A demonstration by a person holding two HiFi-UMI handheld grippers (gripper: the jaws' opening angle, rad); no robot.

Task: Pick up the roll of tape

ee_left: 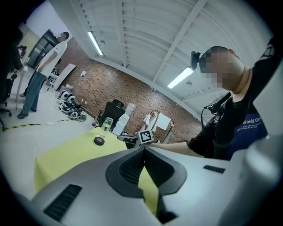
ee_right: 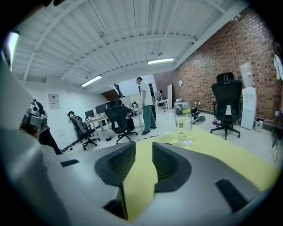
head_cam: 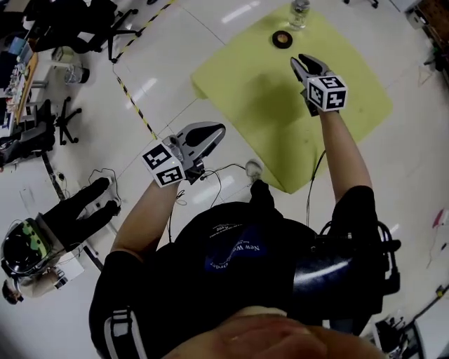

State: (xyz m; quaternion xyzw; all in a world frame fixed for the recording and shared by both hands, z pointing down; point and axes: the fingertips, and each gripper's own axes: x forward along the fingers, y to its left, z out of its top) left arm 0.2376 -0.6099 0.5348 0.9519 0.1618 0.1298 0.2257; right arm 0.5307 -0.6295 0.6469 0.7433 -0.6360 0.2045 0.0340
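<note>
The roll of tape [head_cam: 283,38] is a dark ring lying flat at the far end of the yellow table [head_cam: 245,84]; the left gripper view shows the roll [ee_left: 99,141] too. My right gripper [head_cam: 302,62] hovers over the table just short of the roll and to its right. In the right gripper view its jaws [ee_right: 143,148] stand open with only yellow table between them, and the roll is hidden. My left gripper [head_cam: 217,131] hangs beside the table's left corner, far from the roll; its tips [ee_left: 143,152] meet, holding nothing.
A clear glass jar [head_cam: 299,14] [ee_right: 183,125] stands just behind the tape. Black-and-yellow floor marking [head_cam: 137,105] runs left of the table. Office chairs [head_cam: 59,119] and a crouching person [head_cam: 49,231] are at the left; a cable [head_cam: 217,175] lies on the floor.
</note>
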